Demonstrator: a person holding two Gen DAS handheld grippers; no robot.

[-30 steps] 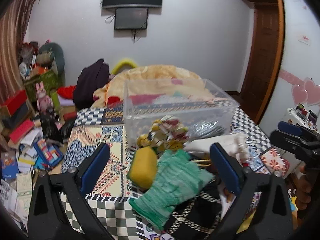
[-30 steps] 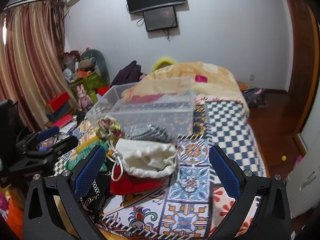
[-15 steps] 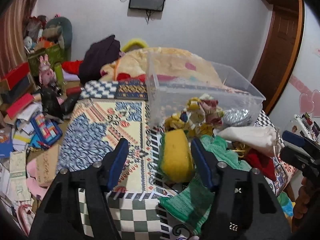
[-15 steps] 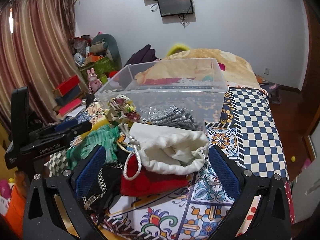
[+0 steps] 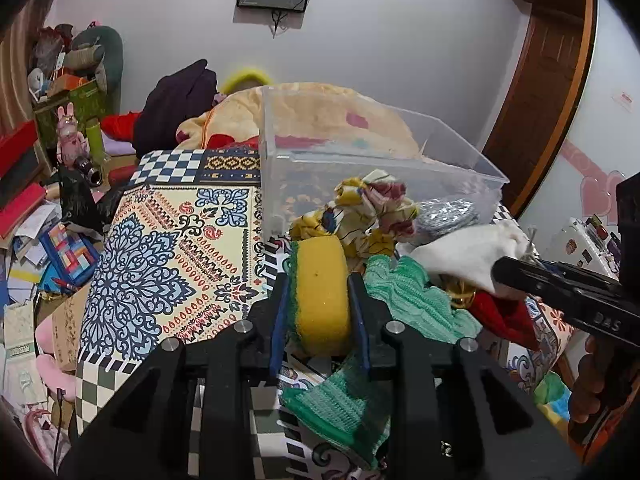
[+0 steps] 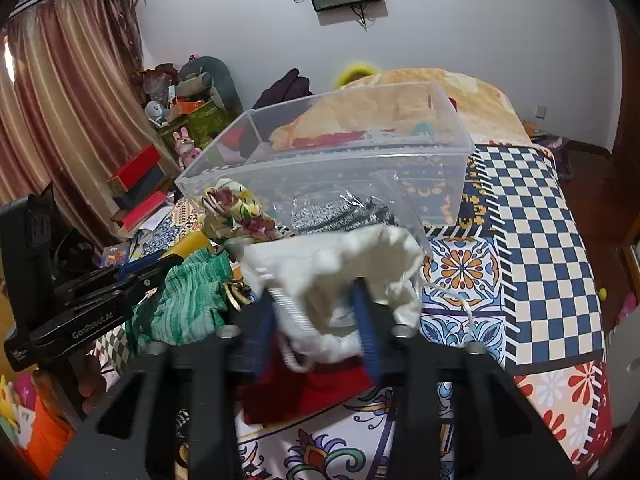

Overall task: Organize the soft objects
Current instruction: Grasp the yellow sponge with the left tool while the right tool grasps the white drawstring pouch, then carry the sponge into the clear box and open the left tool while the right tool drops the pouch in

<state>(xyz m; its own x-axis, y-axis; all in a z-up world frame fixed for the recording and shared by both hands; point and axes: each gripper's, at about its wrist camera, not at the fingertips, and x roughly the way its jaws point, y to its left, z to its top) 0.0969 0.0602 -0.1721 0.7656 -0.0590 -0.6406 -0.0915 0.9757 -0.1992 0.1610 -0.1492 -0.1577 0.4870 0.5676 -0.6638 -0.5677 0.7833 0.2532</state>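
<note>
Left gripper (image 5: 320,300) clamped the yellow sponge (image 5: 320,292) at frame centre; right gripper (image 6: 320,312) pinched the white pouch (image 6: 340,276), centre. Best lift both straight up, clear the pile, then drop into the clear bin (image 6: 320,168) above.

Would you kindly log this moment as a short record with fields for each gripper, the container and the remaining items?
left gripper: jaws shut on yellow sponge with green scrub layer
right gripper: jaws shut on white drawstring cloth pouch
container: clear plastic bin, appears empty
remaining pile: green knitted glove, floral fabric bundle, red cloth
surface: patterned bedspread
</note>
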